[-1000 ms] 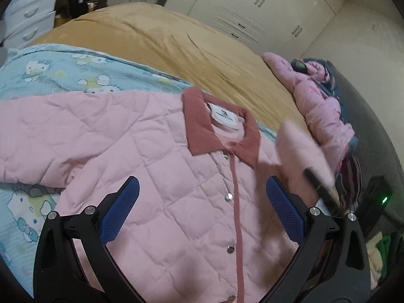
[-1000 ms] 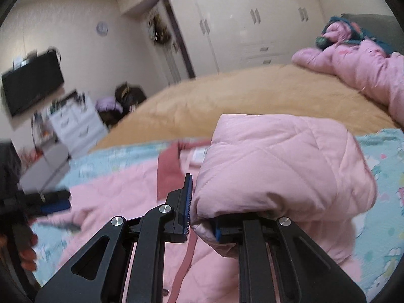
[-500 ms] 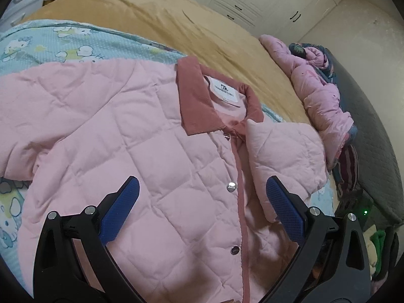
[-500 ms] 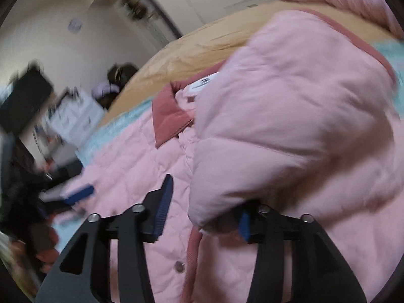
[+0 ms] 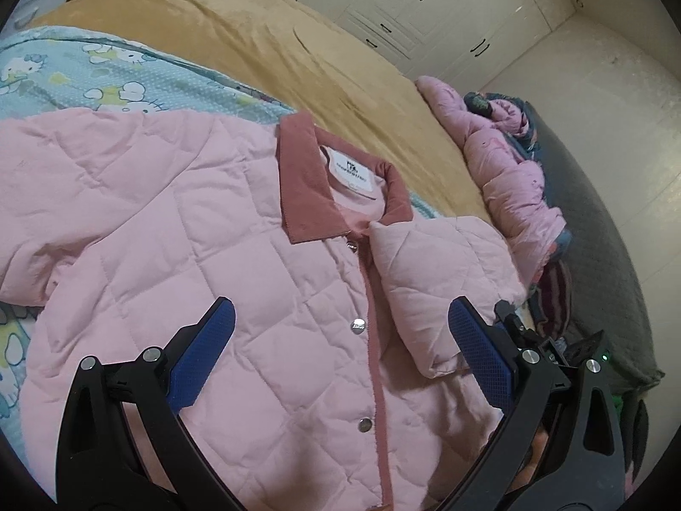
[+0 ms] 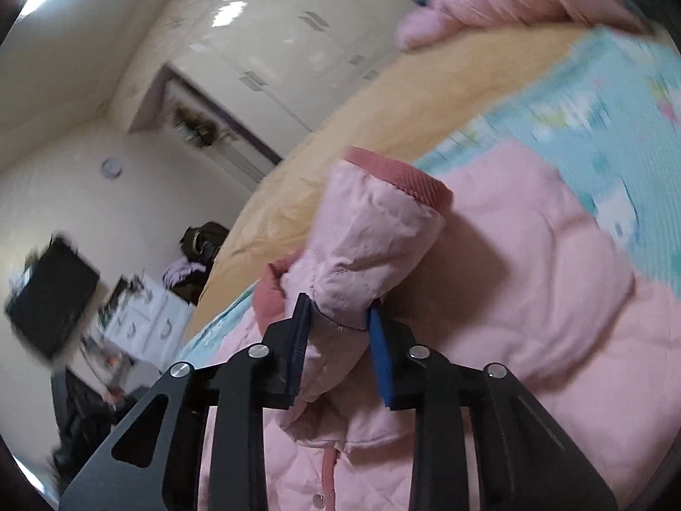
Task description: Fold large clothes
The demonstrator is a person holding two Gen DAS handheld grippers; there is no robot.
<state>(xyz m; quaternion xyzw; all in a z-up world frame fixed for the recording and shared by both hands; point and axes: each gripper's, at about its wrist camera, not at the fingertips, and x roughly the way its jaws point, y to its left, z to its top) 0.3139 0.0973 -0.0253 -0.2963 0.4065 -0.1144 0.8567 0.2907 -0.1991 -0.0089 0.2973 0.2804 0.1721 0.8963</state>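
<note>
Pink quilted fabric fills both views: the jacket (image 5: 221, 255) lies front-up on the cartoon-print blue sheet (image 5: 85, 68), which covers part of the tan bedspread (image 5: 264, 42). The jacket's dark pink collar (image 5: 304, 187) is spread flat, with a white label showing inside the neck. A dark pink placket with metal snaps (image 5: 359, 324) runs down the centre of the front.

Left gripper (image 5: 340, 353): I hold it above the jacket's chest with the jaws spread wide. The blue pads (image 5: 204, 353) grip nothing; the fabric lies beneath and between them. The jacket's right-hand sleeve (image 5: 430, 281) is folded inward, and its end lies across the front panel just beside the placket.

Right gripper (image 6: 338, 349): the jaws are closed on a bunched section of the sleeve (image 6: 366, 255). The fabric is pinched between the two blue pads (image 6: 381, 362), and the sleeve's dark pink ribbed cuff (image 6: 404, 176) stands up past the fingertips. This view is motion-blurred.

A second pink padded garment (image 5: 502, 170) lies heaped at the far edge of the bed, well apart from the jacket. White wardrobe doors (image 5: 425, 4) line the wall behind the bed.
</note>
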